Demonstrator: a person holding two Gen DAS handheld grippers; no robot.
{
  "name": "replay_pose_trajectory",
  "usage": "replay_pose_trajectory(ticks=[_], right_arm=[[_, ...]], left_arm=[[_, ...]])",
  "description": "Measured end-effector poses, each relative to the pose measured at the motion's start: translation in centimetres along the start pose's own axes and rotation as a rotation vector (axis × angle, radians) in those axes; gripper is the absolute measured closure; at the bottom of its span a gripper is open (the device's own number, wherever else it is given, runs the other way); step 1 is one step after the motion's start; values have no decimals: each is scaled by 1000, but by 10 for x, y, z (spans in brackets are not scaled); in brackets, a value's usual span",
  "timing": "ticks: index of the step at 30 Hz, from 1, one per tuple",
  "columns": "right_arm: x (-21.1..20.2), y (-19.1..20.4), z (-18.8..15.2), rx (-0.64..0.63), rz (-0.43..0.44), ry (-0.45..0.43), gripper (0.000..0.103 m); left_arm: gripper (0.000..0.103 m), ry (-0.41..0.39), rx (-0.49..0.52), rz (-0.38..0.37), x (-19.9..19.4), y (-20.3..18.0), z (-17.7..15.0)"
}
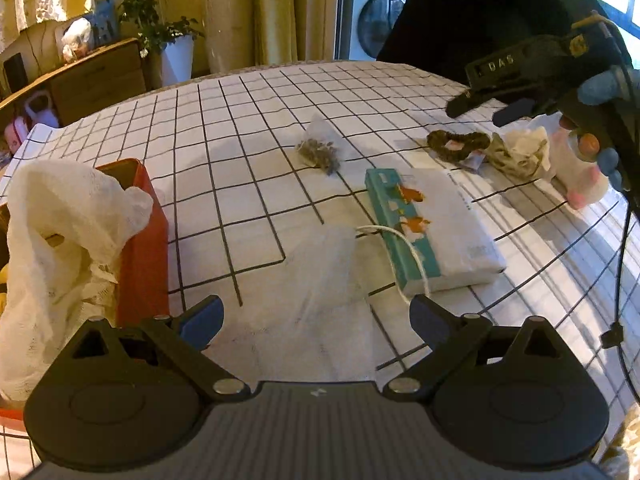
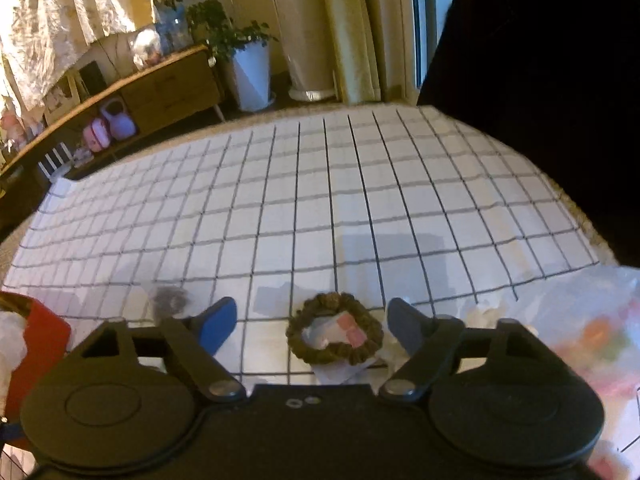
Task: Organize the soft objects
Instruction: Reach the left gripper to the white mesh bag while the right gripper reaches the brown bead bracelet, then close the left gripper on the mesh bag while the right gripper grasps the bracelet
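The left gripper (image 1: 316, 320) hangs with its jaws spread wide above a white mesh pouch (image 1: 328, 276) lying on the checked counter (image 1: 248, 160), with a tissue pack (image 1: 432, 228) just beside it and an orange box (image 1: 144, 236) draped with white cloth (image 1: 60, 232) to the left. The right gripper (image 2: 312, 326) is likewise apart and empty, its fingers framing a brown scrunchie (image 2: 334, 334) on the counter
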State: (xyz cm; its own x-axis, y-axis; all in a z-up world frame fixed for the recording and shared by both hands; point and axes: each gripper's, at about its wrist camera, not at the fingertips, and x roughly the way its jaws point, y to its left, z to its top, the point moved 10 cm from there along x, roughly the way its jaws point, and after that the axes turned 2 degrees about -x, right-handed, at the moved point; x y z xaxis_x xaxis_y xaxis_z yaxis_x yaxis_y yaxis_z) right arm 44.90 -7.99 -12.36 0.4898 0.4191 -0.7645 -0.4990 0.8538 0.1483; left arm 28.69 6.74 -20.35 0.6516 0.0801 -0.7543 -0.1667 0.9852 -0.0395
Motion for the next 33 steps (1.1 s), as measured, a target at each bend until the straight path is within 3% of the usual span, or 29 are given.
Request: replay_pose_trajectory(ticks=[5,7,14,17,19,27,33], right_arm=[[11,-11,-9,31,-32,29,37],[15,-13,-13,28,-33,37,52],[20,-10,-19,-1,-77,46,77],[18,-11,-18,-11,-90,35,88],[15,-11,-17,-13,-93,26,96],[0,-4,-14,-13,-66,-17,100],[-26,2,-5,24,-23,-83,101]], left_arm=[[3,-17,34,26,4,-2,1],[4,-20,57,27,5,-5,-1],[6,1,72,11,9,-13,-8],[18,16,51,7,11,-10,-9],[31,23,38,5,11,-7,-9],[67,35,3,19,8,1,-7],[84,37,-50,26,4,10,-3]])
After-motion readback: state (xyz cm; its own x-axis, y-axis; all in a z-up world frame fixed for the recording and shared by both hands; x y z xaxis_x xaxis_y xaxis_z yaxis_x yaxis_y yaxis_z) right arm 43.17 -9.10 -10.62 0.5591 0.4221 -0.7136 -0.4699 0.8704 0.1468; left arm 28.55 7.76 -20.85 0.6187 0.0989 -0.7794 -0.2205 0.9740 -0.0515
